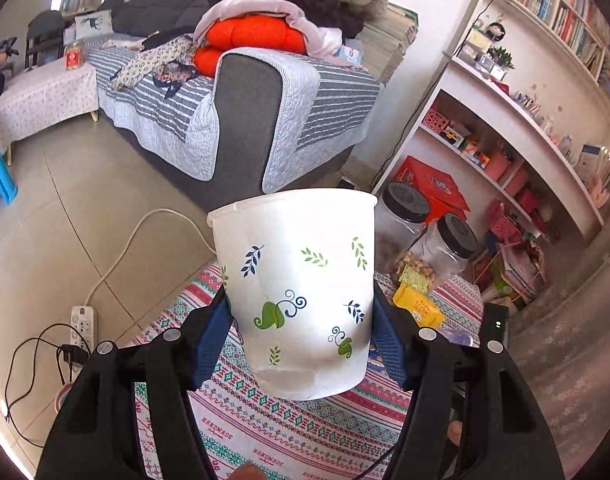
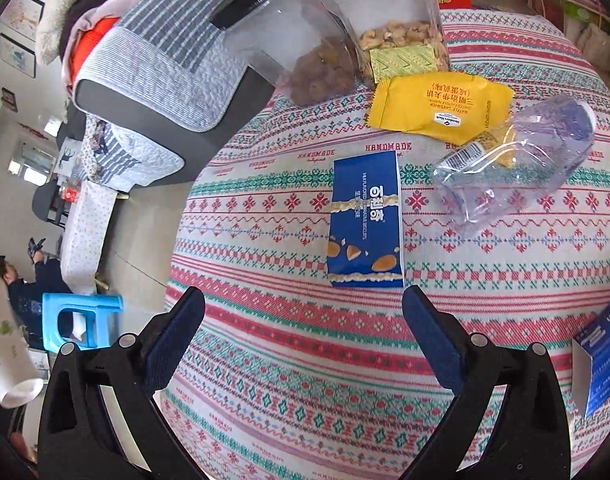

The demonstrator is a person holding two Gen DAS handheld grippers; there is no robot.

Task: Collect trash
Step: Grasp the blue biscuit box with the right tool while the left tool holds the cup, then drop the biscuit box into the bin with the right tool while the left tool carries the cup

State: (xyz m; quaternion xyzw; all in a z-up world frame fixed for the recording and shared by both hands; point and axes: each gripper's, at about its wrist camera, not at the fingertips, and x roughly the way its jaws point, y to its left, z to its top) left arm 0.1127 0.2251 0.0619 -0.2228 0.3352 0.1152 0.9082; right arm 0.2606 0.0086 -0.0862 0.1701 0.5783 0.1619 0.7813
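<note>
My left gripper (image 1: 301, 336) is shut on a white paper cup (image 1: 301, 288) with green and blue leaf prints, held upright above the patterned tablecloth (image 1: 305, 432). The cup also shows at the far left of the right wrist view (image 2: 9, 344). My right gripper (image 2: 305, 320) is open and empty above the tablecloth (image 2: 305, 380). Just beyond its fingertips lies a flat blue snack wrapper (image 2: 365, 220). A yellow wrapper (image 2: 437, 106) and a crushed clear plastic bottle (image 2: 513, 160) lie farther back to the right.
Two clear jars (image 2: 329, 40) of nuts stand at the table's far edge, with a small green packet (image 2: 405, 60). A blue box (image 2: 605, 360) lies at the right edge. A sofa (image 1: 241, 112), bookshelf (image 1: 525, 120), power strip (image 1: 83, 324) and blue stool (image 2: 81, 320) surround the table.
</note>
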